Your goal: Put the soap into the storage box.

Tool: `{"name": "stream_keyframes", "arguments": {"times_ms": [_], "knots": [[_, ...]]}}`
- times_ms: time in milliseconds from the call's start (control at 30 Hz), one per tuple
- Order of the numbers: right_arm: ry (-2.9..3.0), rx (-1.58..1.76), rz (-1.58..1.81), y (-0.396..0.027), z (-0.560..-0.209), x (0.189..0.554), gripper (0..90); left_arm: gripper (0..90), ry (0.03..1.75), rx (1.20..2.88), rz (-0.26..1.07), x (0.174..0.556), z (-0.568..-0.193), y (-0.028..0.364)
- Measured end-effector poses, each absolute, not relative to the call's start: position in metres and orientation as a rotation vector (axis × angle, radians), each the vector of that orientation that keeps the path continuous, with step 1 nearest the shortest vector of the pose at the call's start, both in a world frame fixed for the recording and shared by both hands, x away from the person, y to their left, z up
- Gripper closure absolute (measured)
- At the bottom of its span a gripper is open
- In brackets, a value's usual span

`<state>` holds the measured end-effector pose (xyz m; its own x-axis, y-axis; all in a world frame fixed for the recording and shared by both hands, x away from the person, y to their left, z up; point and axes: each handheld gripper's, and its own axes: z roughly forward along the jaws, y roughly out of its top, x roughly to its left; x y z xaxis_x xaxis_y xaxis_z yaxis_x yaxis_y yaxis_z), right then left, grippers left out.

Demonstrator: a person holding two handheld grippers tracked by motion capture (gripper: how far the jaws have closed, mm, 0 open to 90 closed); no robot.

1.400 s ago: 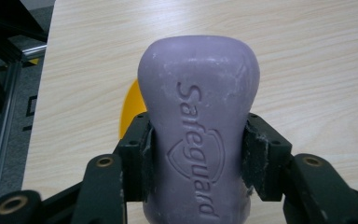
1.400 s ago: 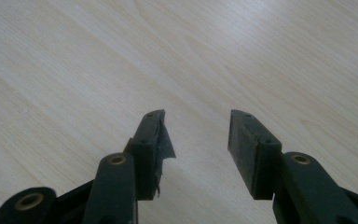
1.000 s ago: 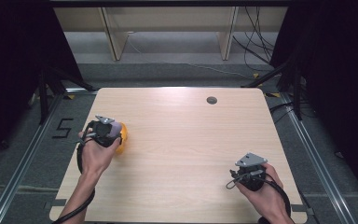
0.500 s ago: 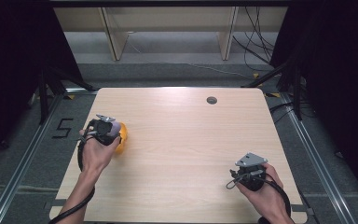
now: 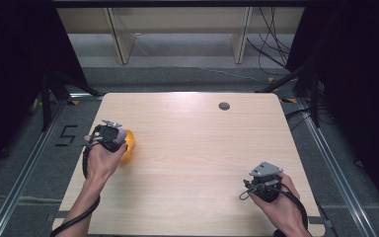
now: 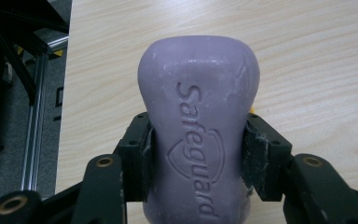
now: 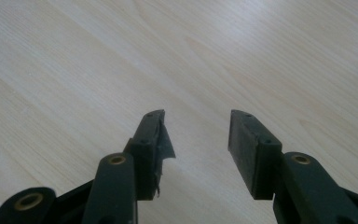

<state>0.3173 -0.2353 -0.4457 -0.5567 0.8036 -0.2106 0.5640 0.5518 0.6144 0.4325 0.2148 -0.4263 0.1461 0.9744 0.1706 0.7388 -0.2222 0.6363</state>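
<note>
Left claw (image 6: pixel 198 154) clamped on the purple soap bar (image 6: pixel 198 121) — pads pressing both its sides, bar just above the tabletop (image 5: pixel 192 148), touching the orange object (image 5: pixel 129 145) near the left edge. Right claw (image 7: pixel 196 140) open, holding nothing — well apart from the bar.

The high view looks forward and down from above the person's side, taking in the whole worktop (image 5: pixel 192 148). Each gripper view rides close, looking along its own jaws at the same wooden surface; the left one also catches the worktop's edge.
</note>
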Motion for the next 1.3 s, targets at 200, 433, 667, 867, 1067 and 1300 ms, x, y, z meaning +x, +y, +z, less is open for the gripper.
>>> {"name": "stream_keyframes", "arguments": {"times_ms": [200, 433, 667, 867, 1067, 1300], "knots": [[2.316, 1.106, 0.676, -0.235, -0.446, 0.317, 56.2, 49.3, 1.648, 2.039, 0.789, 0.437, -0.427, 0.216], [2.316, 1.111, 0.677, -0.235, -0.446, 0.317, 56.2, 49.3, 1.659, 2.065, 0.785, 0.441, -0.429, 0.214], [2.312, 1.113, 0.674, -0.235, -0.446, 0.317, 56.3, 49.2, 1.673, 2.1, 0.771, 0.447, -0.431, 0.212], [2.312, 1.111, 0.675, -0.235, -0.446, 0.317, 56.2, 49.2, 1.687, 2.108, 0.751, 0.451, -0.435, 0.211], [2.31, 1.102, 0.673, -0.235, -0.446, 0.317, 56.2, 49.2, 1.701, 2.113, 0.712, 0.455, -0.44, 0.212], [2.31, 1.101, 0.672, -0.235, -0.446, 0.317, 56.2, 49.2, 1.712, 2.126, 0.691, 0.461, -0.442, 0.213]]}}
